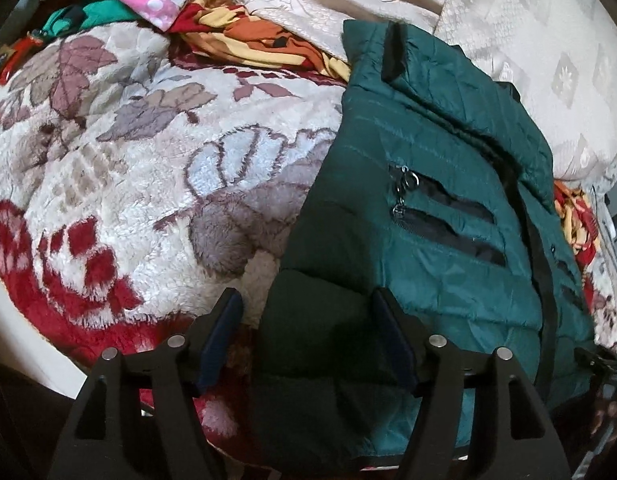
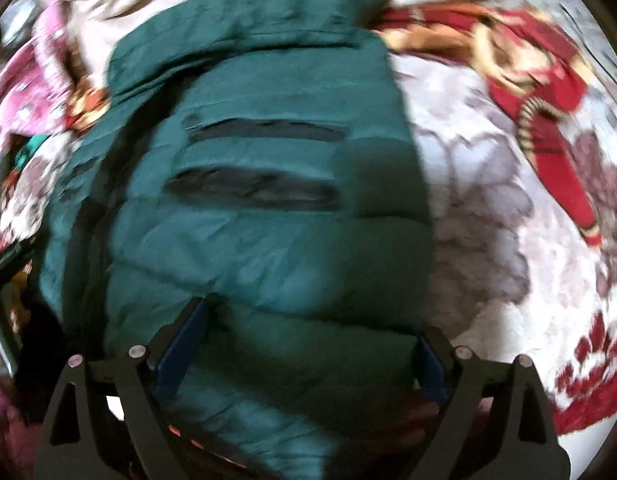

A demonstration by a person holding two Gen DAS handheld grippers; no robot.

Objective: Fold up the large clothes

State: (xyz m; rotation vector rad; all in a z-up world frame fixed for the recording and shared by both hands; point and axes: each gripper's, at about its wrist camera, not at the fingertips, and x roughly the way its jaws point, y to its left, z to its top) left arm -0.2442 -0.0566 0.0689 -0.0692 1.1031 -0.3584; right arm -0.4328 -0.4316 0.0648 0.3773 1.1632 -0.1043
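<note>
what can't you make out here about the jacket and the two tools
- Left wrist view: the jacket hem is cut off behind the left tool and the bottom edge; its right side runs out of frame.
- Right wrist view: motion blur smears the jacket pocket zips, so no detail reads.
- Right wrist view: whether the right tool actually pinches fabric is unclear; the puffy jacket fills the gap.
- Both views: sleeves are not visible.

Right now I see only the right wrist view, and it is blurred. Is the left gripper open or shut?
Observer: Open. The left gripper has its fingers apart, and a corner of the green jacket lies between them.
Operator: Where are the pocket zipper pulls?
Observer: Both zipper pulls sit at the pockets' end nearer the floral blanket.
Operator: Is anything at the jacket's far edge?
Observer: A black trim strip.
</note>
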